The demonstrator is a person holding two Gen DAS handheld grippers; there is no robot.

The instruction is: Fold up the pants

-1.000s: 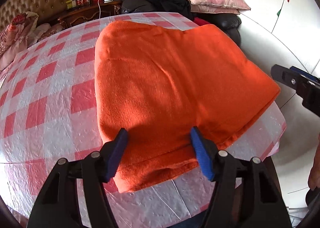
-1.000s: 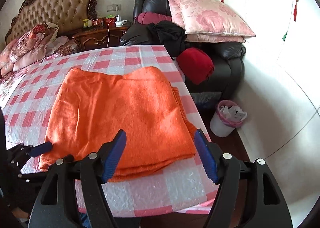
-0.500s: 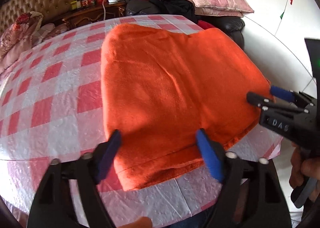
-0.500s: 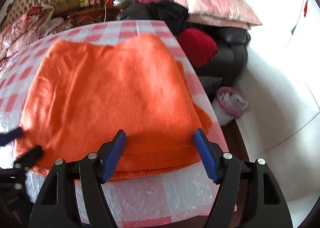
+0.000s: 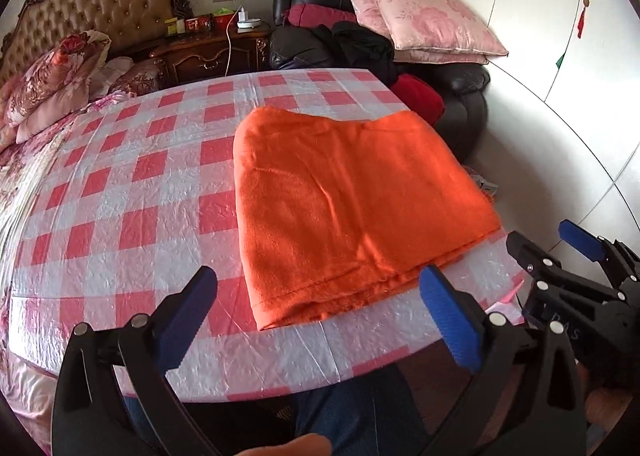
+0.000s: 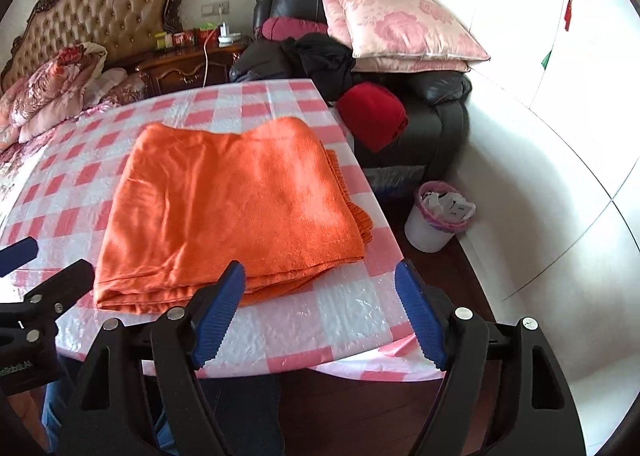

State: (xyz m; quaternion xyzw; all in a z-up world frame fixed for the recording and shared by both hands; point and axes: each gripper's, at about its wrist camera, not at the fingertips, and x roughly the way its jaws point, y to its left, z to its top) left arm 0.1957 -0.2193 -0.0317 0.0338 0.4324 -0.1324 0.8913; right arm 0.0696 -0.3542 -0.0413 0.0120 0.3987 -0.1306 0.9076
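The orange pants (image 5: pixel 352 208) lie folded in a flat, layered rectangle on the red-and-white checked table (image 5: pixel 132 192), near its front right edge. They also show in the right wrist view (image 6: pixel 228 208). My left gripper (image 5: pixel 320 312) is open and empty, held back above the table's front edge, apart from the cloth. My right gripper (image 6: pixel 320 312) is open and empty, also back at the front edge. The right gripper shows at the right of the left wrist view (image 5: pixel 560 256).
A black leather armchair (image 6: pixel 400 68) with pink pillows (image 6: pixel 400 24) and a red cloth (image 6: pixel 372 112) stands behind the table. A white waste bin (image 6: pixel 436 216) sits on the floor at the right. A bed and a wooden nightstand (image 5: pixel 200 52) are at the back left.
Both grippers have pulled back from over the pants toward the table's front edge. The pants lie where they were, folded and still.
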